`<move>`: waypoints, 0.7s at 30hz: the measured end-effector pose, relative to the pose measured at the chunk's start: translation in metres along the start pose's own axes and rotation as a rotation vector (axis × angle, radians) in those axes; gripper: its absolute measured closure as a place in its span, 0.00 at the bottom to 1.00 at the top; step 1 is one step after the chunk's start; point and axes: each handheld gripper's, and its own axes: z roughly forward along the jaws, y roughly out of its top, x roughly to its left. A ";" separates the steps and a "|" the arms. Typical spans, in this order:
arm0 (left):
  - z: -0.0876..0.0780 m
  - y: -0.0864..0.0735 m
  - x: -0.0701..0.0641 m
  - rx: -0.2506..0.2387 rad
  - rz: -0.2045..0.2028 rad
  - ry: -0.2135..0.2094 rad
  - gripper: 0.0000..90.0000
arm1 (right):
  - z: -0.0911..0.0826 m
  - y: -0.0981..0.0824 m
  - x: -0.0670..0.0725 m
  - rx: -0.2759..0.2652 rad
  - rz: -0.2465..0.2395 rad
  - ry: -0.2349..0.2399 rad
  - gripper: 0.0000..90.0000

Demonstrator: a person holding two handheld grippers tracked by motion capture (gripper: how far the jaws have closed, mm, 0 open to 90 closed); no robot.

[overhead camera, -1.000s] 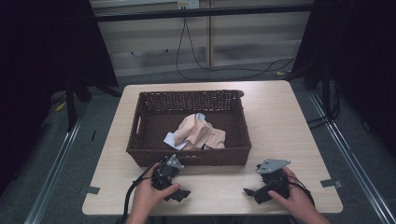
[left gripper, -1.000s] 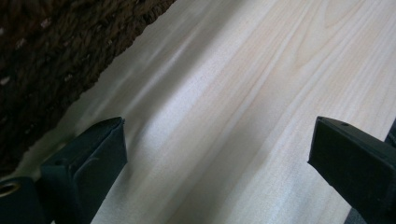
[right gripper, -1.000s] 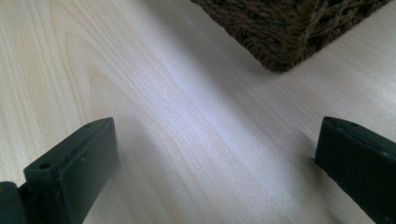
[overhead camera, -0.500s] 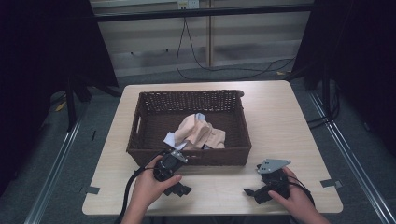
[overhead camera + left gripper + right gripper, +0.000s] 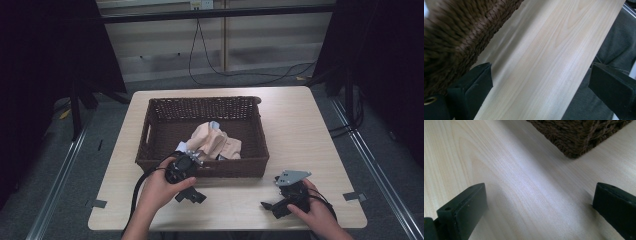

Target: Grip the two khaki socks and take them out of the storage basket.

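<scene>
A brown wicker basket point(image 5: 227, 167) stands in the middle of the light wooden table point(image 5: 300, 130), with a crumpled beige cloth point(image 5: 217, 142) and a bit of white fabric lying in it. My left gripper point(image 5: 191, 196) is held just in front of the basket's front wall, left of centre. In the left gripper view it point(image 5: 540, 68) is open over bare wood, with the basket wall point(image 5: 456, 27) at the upper left. My right gripper point(image 5: 274, 206) rests near the table's front right. Its point(image 5: 539, 187) jaws stand wide open and hold nothing, and the basket corner point(image 5: 579, 137) lies ahead.
The table's front edge runs close behind both hands, and the person's dark trousers point(image 5: 614, 42) show past it. Grey tape marks point(image 5: 99, 203) sit near the front corners. Cables point(image 5: 250, 75) lie on the floor behind the table, with dark curtains at both sides.
The left hand has carried its gripper forward, up to the basket's front wall. The right gripper has stayed in place.
</scene>
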 end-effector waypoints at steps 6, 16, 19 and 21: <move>-0.016 0.008 0.000 -0.001 0.003 -0.005 0.06 | 0.000 0.000 0.000 0.000 0.000 0.000 0.00; -0.042 0.026 0.001 -0.020 -0.002 -0.004 0.06 | 0.000 0.000 0.000 -0.001 -0.001 0.000 0.00; -0.046 0.031 0.004 -0.024 -0.011 -0.004 0.06 | 0.000 0.000 0.000 -0.001 -0.001 0.000 0.00; -0.048 0.035 0.007 -0.022 -0.015 -0.013 0.06 | 0.000 0.000 0.000 0.000 0.000 0.000 0.00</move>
